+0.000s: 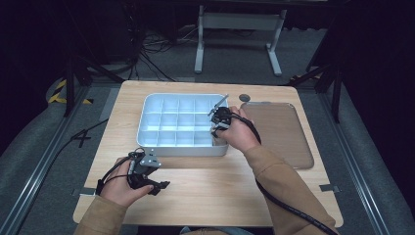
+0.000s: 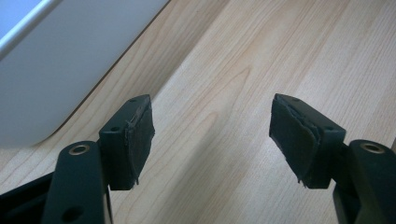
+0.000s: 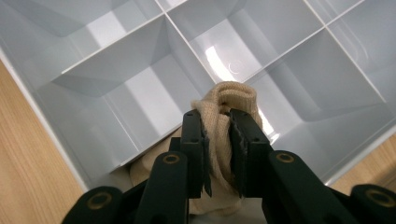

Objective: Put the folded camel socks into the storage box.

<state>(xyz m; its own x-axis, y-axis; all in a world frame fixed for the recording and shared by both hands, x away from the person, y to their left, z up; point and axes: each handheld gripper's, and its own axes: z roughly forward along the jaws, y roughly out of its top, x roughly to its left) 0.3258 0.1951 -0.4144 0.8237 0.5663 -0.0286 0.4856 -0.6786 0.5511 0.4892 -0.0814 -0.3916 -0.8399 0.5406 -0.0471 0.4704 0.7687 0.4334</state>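
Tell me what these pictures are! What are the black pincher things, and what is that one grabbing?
A person sits at a wooden table, holding a pinching tool in each hand. One picture looks down from above; the other two come from little cameras riding on the tools. The right gripper is squeezing a beige cloth over a white tray split into many small boxes. The left gripper is open, holding nothing, just above the table beside the tray. A flat brown tray lies to the right.

- High view: my table (image 1: pixel 205 196) evenly lit from above, surroundings dark, picture soft.
- Divided tray (image 3: pixel 299 74): bright glare patches on compartment floors.
- My left gripper (image 2: pixel 212 135): sharp pads, faint shadows.
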